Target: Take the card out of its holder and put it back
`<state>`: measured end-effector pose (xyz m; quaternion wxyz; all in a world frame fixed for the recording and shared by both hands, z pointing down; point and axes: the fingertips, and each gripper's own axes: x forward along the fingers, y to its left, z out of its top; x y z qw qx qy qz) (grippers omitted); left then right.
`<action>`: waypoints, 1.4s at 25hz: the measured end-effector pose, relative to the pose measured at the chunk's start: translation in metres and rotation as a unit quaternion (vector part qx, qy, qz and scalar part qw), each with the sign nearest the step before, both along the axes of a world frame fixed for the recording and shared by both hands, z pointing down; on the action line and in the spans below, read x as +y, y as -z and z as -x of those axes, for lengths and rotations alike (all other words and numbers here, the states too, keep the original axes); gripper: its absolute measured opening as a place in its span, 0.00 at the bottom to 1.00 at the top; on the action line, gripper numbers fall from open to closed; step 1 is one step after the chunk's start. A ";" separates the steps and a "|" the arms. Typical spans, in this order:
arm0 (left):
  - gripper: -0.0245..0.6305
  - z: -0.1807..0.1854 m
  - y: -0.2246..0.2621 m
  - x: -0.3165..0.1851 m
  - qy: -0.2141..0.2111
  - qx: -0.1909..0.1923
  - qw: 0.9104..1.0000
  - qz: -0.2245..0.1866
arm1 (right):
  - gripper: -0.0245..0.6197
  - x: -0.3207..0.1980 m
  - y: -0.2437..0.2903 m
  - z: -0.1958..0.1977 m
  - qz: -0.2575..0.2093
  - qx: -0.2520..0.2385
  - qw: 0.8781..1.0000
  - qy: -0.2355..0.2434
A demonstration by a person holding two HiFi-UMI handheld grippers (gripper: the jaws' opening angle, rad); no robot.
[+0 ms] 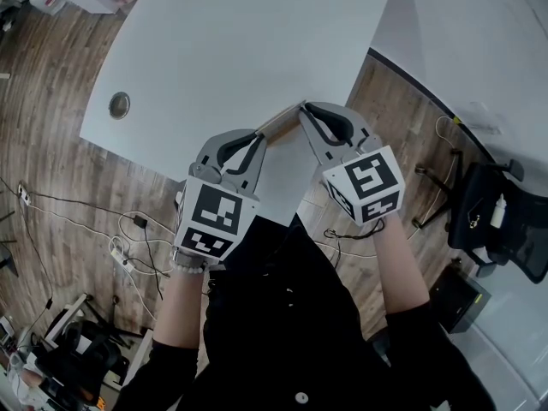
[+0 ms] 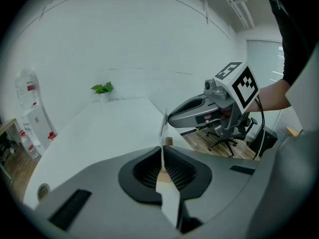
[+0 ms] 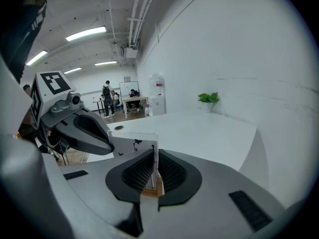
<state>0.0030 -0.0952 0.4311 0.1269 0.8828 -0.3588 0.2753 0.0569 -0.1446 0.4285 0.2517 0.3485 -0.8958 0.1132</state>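
A thin card holder [image 1: 278,125], a clear pane on a small wooden base with a white printed card in it, hangs over the near edge of the white table [image 1: 240,41]. My left gripper [image 1: 255,142] is shut on its left end and my right gripper [image 1: 308,115] on its right end. In the left gripper view the holder [image 2: 163,128] shows edge-on between the left gripper's [image 2: 163,156] shut jaws, with the right gripper [image 2: 173,119] beyond. In the right gripper view the pane and card [image 3: 130,146] rise from the right gripper's [image 3: 153,157] shut jaws, and the left gripper [image 3: 109,148] meets them.
The table has a round cable grommet [image 1: 119,104] near its left edge and a small potted plant [image 2: 102,88] at the far end. A black office chair [image 1: 505,221] stands at the right, and cables and a power strip [image 1: 128,238] lie on the wooden floor. People [image 3: 107,97] stand far back.
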 end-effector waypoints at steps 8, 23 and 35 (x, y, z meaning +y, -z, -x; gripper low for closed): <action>0.08 -0.002 -0.005 -0.002 -0.001 -0.004 1.000 -0.001 | 0.13 -0.001 -0.006 -0.002 0.002 0.000 1.000 -0.006; 0.08 -0.001 -0.013 0.003 0.013 -0.007 1.000 -0.011 | 0.13 -0.001 -0.008 -0.004 -0.004 -0.001 1.000 -0.030; 0.10 0.004 0.010 -0.002 0.008 0.017 0.999 -0.038 | 0.13 -0.001 -0.002 -0.006 -0.012 -0.009 0.998 -0.060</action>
